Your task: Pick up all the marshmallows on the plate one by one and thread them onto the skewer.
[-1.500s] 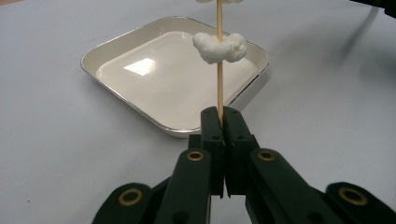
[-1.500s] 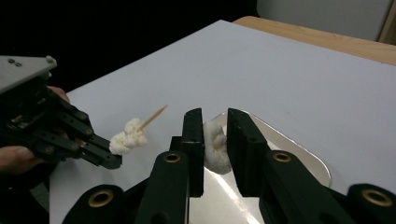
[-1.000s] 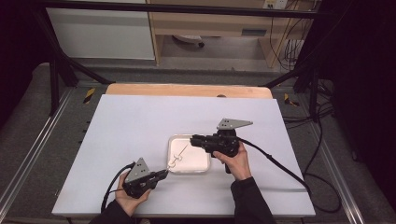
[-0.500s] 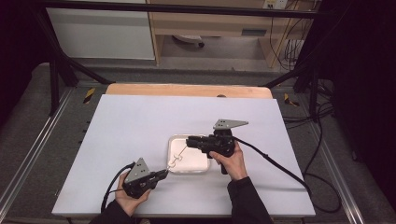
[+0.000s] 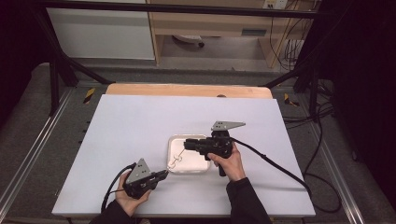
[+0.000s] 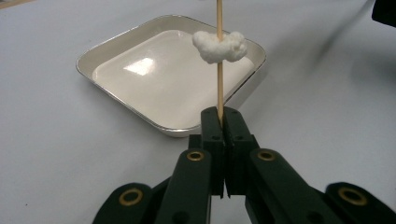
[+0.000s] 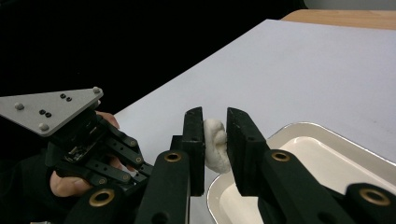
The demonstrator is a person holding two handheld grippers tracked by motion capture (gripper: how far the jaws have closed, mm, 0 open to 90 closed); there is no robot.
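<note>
High view: a white table [image 5: 140, 130] carries a white tray [image 5: 189, 169]; your left gripper [image 5: 161, 176] sits at the tray's 8 o'clock, your right gripper [image 5: 187, 144] above its middle.
Left gripper view: jaws clenched on a wooden skewer [image 6: 219, 88] spearing a white lump [image 6: 219, 45].
Right gripper view: jaws clamp the lump [image 7: 215, 144].

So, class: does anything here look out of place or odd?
Nothing stands out. The left hand-held gripper holds a skewer with a white lump on it above the tray; the right hand-held gripper grips another lump.
</note>
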